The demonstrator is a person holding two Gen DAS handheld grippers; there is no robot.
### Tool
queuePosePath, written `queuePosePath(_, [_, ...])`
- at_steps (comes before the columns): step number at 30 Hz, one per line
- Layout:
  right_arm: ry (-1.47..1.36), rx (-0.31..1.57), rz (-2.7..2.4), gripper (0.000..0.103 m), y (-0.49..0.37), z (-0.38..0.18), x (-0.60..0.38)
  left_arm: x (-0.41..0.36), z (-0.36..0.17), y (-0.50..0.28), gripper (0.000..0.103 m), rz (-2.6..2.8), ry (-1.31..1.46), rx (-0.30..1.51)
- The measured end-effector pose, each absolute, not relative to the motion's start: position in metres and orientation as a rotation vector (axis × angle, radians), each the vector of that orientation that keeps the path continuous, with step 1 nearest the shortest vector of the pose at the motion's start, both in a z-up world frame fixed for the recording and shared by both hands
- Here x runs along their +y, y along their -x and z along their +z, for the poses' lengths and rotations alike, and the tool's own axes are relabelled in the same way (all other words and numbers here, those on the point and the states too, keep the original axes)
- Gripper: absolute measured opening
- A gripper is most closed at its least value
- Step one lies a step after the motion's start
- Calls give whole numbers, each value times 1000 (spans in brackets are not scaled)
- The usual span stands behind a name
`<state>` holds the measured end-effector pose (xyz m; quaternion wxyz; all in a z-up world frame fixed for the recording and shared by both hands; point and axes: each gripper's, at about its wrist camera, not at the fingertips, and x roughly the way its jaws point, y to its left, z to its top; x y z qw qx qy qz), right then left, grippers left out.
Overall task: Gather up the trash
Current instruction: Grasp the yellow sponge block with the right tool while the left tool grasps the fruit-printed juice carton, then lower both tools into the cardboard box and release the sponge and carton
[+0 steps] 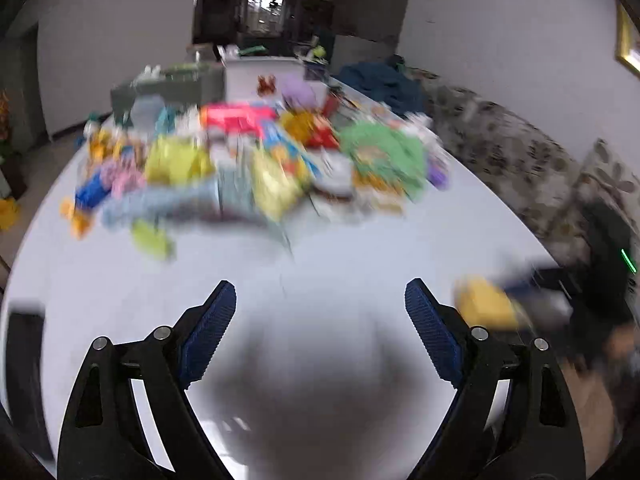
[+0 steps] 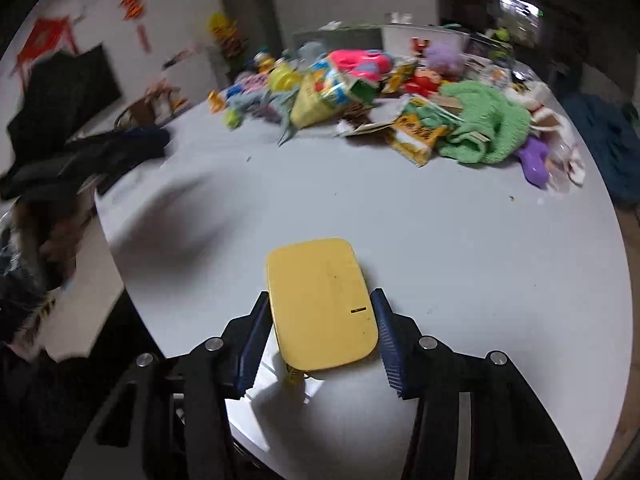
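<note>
Two tongs are out over a pale table [image 2: 460, 240]. The right tongs [image 2: 318, 300] squeeze a flat yellow box [image 2: 322, 304] between their blue pads [image 2: 252, 340], one pad on each long side. The box sticks out past the tips toward 12 o'clock and sits just above the table. The left tongs [image 1: 320, 294] are spread wide with nothing between them. From the left camera, the yellow box [image 1: 486, 302] shows as a blur at 3 o'clock. A big heap of bright wrappers, toys and a green cloth [image 2: 484, 124] lies far off at 12 o'clock; it is probably trash, but that view is smeared.
</note>
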<state>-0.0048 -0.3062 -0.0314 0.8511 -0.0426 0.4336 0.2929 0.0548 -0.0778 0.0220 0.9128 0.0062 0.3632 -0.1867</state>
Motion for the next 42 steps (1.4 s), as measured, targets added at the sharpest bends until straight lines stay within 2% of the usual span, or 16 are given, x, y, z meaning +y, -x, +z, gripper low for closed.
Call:
queuePosePath(8, [25,907,602,50,3,-35,-314,-120,-5,-181,84,-242,-103,873])
queuePosePath(10, [8,907,604,50,1,-35,-316,-121,-18,-200,57,-229,-94,899])
queuePosePath(12, [7,904,589,49,1,-35,-316,-117,-19,-203,51,-227,-88,893])
queuePosePath(15, [-24,875,585,49,2,-27,-317,-106,-5,-185,49,-238,-66,833])
queuePosePath(20, [-72,812,599,49,7,-2,-315,-80,52,-107,49,-289,-12,663])
queuePosePath(23, [-98,769,640,49,25,17,-308,-65,80,-34,49,-359,-28,581])
queuePosePath(28, [-67,758,752,49,91,38,-284,-46,78,84,50,-462,-116,566])
queuePosePath(33, [-19,904,887,49,161,6,-253,-28,13,163,50,-538,-194,727])
queuePosePath(38, [6,1141,884,49,173,-81,-227,-30,-76,175,53,-594,-276,971])
queuePosePath(39, [21,1178,864,50,169,-103,-222,-33,-103,169,58,-581,-314,1032])
queuePosePath(40, [29,1223,849,55,165,-123,-218,-35,-121,165,72,-583,-334,1083])
queuePosePath(42, [40,1324,795,66,152,-171,-213,-37,-163,151,83,-589,-339,1189])
